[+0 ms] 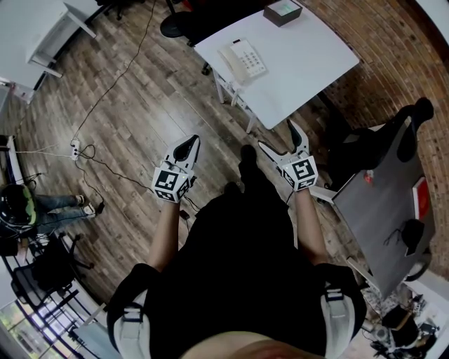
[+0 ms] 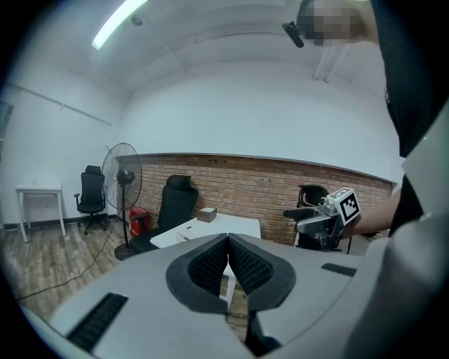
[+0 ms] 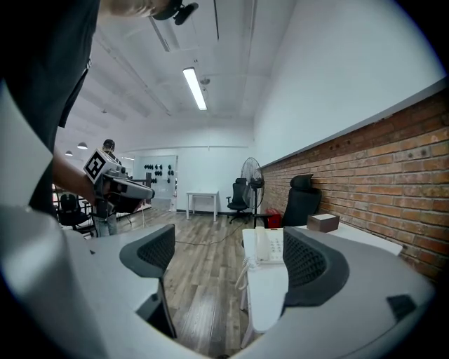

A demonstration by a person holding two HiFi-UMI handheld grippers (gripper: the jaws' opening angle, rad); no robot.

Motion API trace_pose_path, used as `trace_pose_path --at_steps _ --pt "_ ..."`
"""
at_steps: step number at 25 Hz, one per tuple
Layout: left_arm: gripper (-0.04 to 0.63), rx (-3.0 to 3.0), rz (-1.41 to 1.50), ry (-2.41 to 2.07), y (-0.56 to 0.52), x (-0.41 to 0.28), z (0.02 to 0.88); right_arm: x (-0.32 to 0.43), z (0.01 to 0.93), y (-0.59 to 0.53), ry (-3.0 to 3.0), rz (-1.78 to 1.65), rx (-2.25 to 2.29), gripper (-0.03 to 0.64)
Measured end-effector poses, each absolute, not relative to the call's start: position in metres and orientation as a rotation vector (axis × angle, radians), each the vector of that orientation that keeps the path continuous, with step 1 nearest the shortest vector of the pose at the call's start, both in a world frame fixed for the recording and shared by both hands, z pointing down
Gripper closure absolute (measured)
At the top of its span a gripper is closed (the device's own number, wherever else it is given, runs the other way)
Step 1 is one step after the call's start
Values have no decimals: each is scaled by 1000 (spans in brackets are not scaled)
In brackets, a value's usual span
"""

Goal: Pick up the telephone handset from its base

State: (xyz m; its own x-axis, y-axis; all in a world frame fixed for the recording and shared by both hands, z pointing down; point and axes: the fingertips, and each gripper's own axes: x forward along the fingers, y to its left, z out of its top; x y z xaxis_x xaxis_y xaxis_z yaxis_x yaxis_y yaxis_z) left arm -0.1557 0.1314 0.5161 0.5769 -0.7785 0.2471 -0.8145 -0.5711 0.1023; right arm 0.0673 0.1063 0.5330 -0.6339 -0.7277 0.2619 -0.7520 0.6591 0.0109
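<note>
While the right gripper (image 1: 278, 137) hangs above the wooden floor (image 1: 126, 105) with its jaws spread wide and empty, the left gripper (image 1: 189, 144) at centre frame has its jaws pressed together on nothing. Well apart from both, at upper centre of the head view, the off-white telephone handset (image 1: 229, 63) lies on its keypad base (image 1: 250, 57) on the white table (image 1: 309, 63).

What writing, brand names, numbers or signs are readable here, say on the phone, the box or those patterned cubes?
None can be read anywhere.
Telephone keypad: too small to read.
Box top label: too blurred to read.
Left marker cube and right marker cube: black-and-white square patterns only, no words.
</note>
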Motion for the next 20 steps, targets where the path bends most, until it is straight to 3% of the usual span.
trace_pose_path --at_steps 20 --pt "575 2569 279 -1338 60 -147 524 77 548 32 -2609 196 1178 158"
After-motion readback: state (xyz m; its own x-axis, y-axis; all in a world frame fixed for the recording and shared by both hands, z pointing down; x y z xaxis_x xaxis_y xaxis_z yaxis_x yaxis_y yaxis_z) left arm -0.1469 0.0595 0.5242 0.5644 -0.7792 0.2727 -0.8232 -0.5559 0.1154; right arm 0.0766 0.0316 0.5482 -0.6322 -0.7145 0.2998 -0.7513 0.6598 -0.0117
